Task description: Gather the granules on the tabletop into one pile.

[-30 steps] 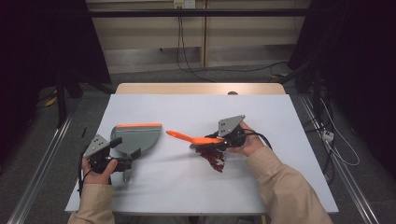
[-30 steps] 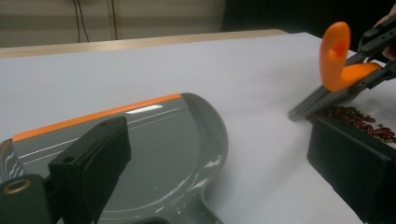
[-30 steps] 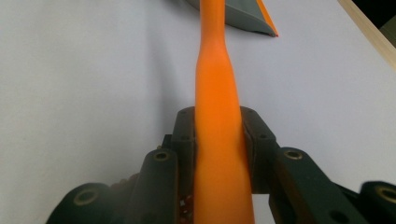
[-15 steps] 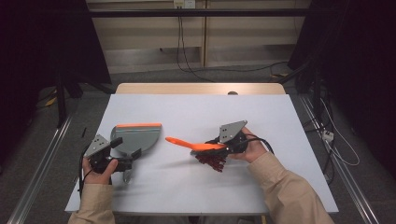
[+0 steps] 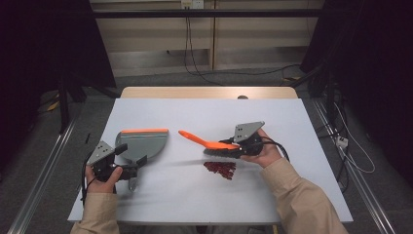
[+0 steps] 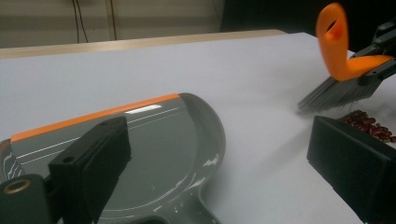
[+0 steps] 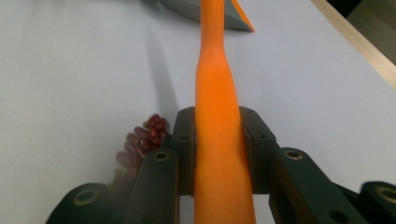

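The brush [image 5: 210, 144] is clamped by its orange handle between the jaws of the right gripper [image 5: 233, 146], near table [image 5: 292, 195] centre; the beans [image 5: 220, 168] lie just at 6 o'clock of its bristles; the dustpan [image 5: 141, 144] rests at 9 o'clock, its handle between the left gripper [image 5: 131, 163] jaws, held apart.

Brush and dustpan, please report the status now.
Right hand-held gripper shut on brush. Left hand-held gripper open beside dustpan. Red beans piled by bristles. Nothing between beans and dustpan.
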A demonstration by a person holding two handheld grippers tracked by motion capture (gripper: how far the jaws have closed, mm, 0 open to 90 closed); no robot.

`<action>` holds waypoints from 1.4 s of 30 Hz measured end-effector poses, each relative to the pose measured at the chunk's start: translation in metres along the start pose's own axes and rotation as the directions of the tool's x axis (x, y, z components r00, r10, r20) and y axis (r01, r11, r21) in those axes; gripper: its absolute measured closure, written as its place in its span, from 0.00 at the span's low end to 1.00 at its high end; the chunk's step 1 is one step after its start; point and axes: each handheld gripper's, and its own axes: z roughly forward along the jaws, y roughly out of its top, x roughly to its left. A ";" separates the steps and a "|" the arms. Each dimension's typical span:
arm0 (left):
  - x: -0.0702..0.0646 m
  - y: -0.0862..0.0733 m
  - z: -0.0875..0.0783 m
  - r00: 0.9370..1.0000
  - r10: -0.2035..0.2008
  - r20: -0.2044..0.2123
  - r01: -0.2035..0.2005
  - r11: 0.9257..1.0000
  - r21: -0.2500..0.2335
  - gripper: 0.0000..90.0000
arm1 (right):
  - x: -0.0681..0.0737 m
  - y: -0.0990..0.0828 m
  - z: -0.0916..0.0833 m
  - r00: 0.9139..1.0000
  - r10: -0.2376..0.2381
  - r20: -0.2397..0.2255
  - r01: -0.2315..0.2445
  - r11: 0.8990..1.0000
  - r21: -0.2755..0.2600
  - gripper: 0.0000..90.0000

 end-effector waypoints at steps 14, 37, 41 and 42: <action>-0.001 0.000 0.000 1.000 -0.002 0.005 0.002 1.000 -0.001 0.07 | 0.012 -0.003 0.005 0.999 0.046 -0.027 -0.047 0.998 -0.051 0.79; -0.003 0.001 0.003 1.000 -0.006 0.008 0.006 1.000 -0.008 0.07 | 0.037 0.012 -0.015 0.749 0.613 0.250 -0.558 0.788 -0.259 0.79; -0.001 0.001 0.003 1.000 -0.007 0.010 0.007 1.000 -0.010 0.07 | 0.042 0.022 -0.002 0.698 0.672 0.248 -0.603 0.738 -0.303 0.79; -0.001 0.001 0.004 1.000 -0.010 0.011 0.010 1.000 -0.010 0.07 | 0.043 0.026 0.002 0.690 0.680 0.248 -0.611 0.731 -0.305 0.79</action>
